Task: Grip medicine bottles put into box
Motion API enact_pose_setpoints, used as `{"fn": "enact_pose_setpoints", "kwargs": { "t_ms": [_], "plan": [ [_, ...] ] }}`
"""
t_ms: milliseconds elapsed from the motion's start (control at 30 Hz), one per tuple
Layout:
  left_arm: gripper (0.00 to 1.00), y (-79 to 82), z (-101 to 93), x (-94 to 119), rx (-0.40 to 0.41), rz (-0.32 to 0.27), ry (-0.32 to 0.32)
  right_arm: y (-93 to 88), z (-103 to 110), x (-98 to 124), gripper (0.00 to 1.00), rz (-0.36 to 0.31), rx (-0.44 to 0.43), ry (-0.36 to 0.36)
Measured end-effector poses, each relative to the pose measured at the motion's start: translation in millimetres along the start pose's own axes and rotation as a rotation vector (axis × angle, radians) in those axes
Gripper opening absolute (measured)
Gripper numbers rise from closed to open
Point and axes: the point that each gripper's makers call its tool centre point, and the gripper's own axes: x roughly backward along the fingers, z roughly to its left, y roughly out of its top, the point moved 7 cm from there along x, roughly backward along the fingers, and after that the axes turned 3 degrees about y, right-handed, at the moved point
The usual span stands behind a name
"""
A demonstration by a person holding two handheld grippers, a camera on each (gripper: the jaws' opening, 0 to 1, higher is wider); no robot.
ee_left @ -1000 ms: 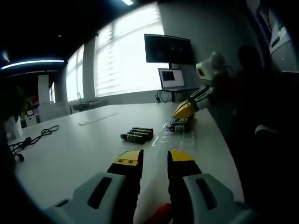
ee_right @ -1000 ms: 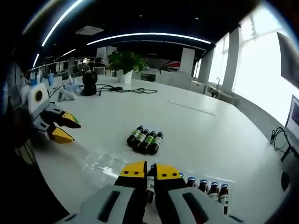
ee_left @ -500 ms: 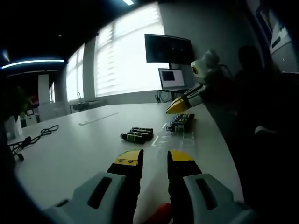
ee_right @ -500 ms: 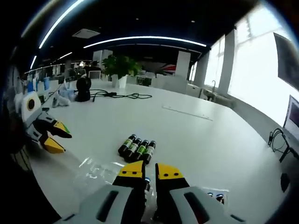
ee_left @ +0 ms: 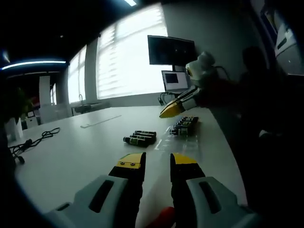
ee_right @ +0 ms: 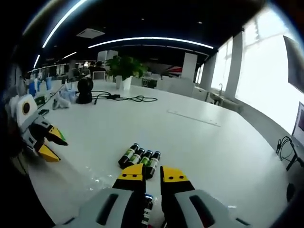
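The right tool was clamped on a medicine bottle, raised above the white desk. Four bottles lay side by side just ahead. The box held further upright bottles. The left tool hovered unclenched, holding nothing.

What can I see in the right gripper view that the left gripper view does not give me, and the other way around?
Right gripper view: a potted plant far across the table, and a bottle between the right claw fingers. Left gripper view: a wall screen and bottles standing in a clear box beneath the right claw. Both share the white table and four loose bottles lying side by side.
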Motion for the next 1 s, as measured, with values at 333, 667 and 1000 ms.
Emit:
{"fn": "enact_pose_setpoints", "kwargs": {
  "t_ms": [333,667,1000],
  "plan": [
    [0.14,0.2,-0.5,1,-0.002,-0.002,-0.002,-1.9,-4,-18,0.08,0.038,-0.007,0.007],
    [0.14,-0.4,-1.2,0,-0.004,0.002,-0.006,-10.1,-10,-39,0.08,0.089,-0.037,0.013],
    [0.14,1.0,-2.4,0,-0.006,-0.003,-0.011,-11.7,-12,-52,0.08,0.123,-0.064,0.030]
  ]
}}
